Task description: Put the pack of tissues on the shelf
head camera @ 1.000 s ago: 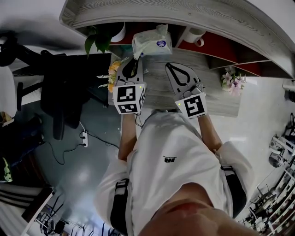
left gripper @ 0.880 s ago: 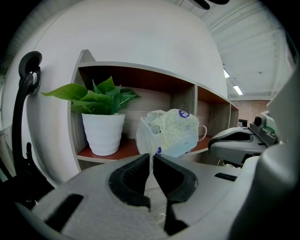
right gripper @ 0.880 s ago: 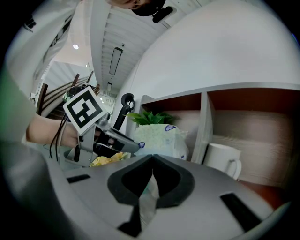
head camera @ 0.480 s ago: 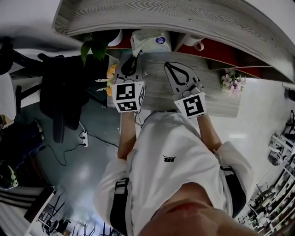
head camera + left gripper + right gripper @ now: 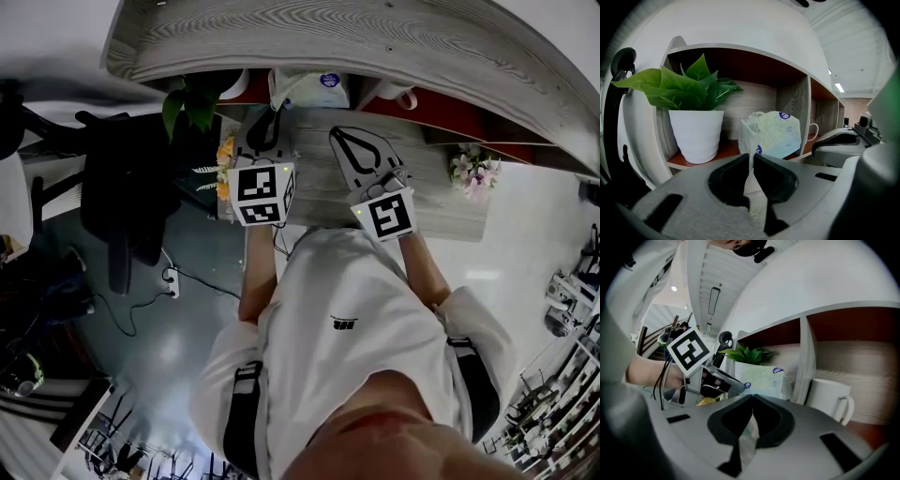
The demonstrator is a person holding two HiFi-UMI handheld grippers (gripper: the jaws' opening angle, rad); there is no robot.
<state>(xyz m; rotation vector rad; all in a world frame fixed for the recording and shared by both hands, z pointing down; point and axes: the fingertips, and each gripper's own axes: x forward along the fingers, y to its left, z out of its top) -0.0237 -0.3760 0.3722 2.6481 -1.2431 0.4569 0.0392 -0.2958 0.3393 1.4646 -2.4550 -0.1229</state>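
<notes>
The pack of tissues (image 5: 311, 86), pale green in clear wrap, stands in the shelf (image 5: 375, 37) compartment, half hidden under the shelf top. In the left gripper view the pack of tissues (image 5: 772, 133) rests on the red-brown shelf floor beside a white plant pot (image 5: 696, 135). My left gripper (image 5: 751, 164) is shut on a flap of the pack's wrapper, and its tips (image 5: 271, 119) reach the shelf edge. To the right, my right gripper (image 5: 337, 134) hangs over the desk, shut and holding nothing. From the right gripper (image 5: 752, 404) view the pack (image 5: 764, 380) shows beyond the left gripper (image 5: 733, 389).
A green plant (image 5: 192, 101) fills the left of the same compartment. A white mug (image 5: 829, 397) stands one compartment to the right, behind a divider (image 5: 792, 112). Pink flowers (image 5: 473, 169) sit at the right end of the desk (image 5: 319, 192). A black chair (image 5: 122, 187) is on the left.
My left gripper has pushed forward with the pack, which has slid further under the shelf top into the compartment. The right gripper has shifted only slightly.
</notes>
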